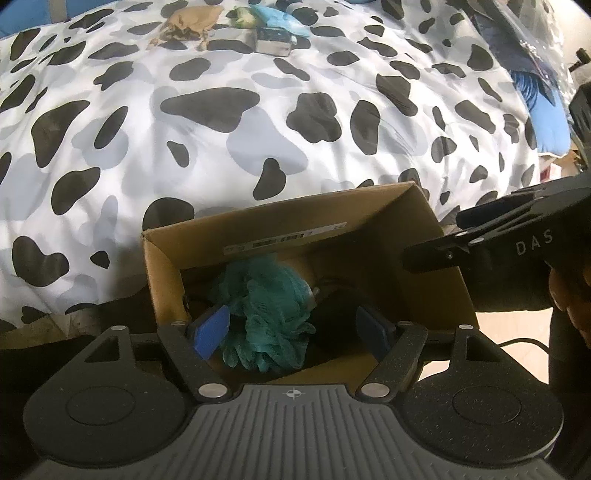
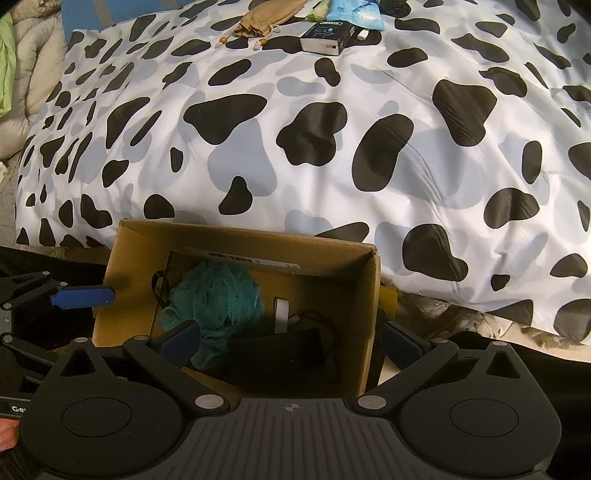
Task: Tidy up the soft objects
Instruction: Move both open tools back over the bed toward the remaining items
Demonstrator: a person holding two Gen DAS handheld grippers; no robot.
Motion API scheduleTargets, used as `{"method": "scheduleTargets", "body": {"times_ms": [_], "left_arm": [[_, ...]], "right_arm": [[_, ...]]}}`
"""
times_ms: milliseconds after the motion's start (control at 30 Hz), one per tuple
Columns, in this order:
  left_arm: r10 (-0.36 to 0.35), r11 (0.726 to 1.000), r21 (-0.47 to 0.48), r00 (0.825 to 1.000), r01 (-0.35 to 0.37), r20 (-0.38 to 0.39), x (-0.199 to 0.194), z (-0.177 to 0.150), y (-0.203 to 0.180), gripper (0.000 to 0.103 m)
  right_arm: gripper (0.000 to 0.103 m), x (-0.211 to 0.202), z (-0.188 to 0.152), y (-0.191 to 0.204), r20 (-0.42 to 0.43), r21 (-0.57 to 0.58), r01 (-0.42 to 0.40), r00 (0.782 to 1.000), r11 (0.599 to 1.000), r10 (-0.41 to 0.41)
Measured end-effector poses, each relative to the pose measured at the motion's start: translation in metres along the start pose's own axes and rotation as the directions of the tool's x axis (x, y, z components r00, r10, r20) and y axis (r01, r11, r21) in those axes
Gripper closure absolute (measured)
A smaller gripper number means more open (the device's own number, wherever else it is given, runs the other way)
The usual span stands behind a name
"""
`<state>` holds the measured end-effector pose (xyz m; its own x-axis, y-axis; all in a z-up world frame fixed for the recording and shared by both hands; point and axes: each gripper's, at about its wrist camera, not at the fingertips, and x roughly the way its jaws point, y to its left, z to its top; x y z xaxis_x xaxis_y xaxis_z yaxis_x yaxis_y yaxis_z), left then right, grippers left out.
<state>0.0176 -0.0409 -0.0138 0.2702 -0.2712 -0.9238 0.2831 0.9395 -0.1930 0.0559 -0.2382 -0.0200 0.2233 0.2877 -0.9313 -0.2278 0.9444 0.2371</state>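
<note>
- Now, in the left wrist view, the left gripper [image 1: 291, 336] hangs over the cardboard box [image 1: 436, 236] with its fingers spread wide and holding nothing. The teal bath sponge [image 1: 266, 314] lies inside the box between the two blue pads [image 1: 212, 334], close against the left one.
- A dark soft item [image 1: 334, 317] lies in the box just beside the sponge, toward the right finger. The right gripper [image 1: 432, 254] shows at the right edge, over the box wall; from here I cannot tell its opening.
- In the right wrist view, the right gripper [image 2: 291, 341] is also open and empty. Its left finger is over the sponge [image 2: 218, 295], and its right finger stands outside the box wall [image 2: 371, 314].
- Far beyond the fingers, a tan pouch [image 2: 262, 20] and blue packets [image 2: 354, 11] lie on the spotted blanket [image 2: 295, 147].
- Risk, in my judgement: the loose sponge mesh may catch on a pad when the left gripper lifts, and come out again. The two grippers are near each other and may collide over the box.
</note>
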Motion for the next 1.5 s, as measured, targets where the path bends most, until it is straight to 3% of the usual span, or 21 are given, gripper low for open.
{"method": "scheduleTargets", "body": {"times_ms": [1000, 1233, 1500], "left_arm": [[0.020, 0.999, -0.042, 1.000, -0.019, 0.015, -0.002, 0.003, 0.007, 0.028], [0.056, 0.996, -0.066, 0.997, -0.053, 0.055, -0.007, 0.006, 0.012, 0.028], [0.155, 0.987, -0.052, 0.982, -0.150, 0.106, -0.011, 0.012, 0.013, 0.028]], "right_arm": [[0.000, 0.002, 0.000, 0.001, 0.003, -0.006, 0.010, 1.000, 1.000, -0.010], [0.000, -0.006, 0.003, -0.002, 0.065, 0.009, 0.049, 0.997, 0.999, -0.049], [0.000, -0.021, 0.010, -0.006, 0.184, 0.041, 0.109, 0.976, 0.993, -0.114]]}}
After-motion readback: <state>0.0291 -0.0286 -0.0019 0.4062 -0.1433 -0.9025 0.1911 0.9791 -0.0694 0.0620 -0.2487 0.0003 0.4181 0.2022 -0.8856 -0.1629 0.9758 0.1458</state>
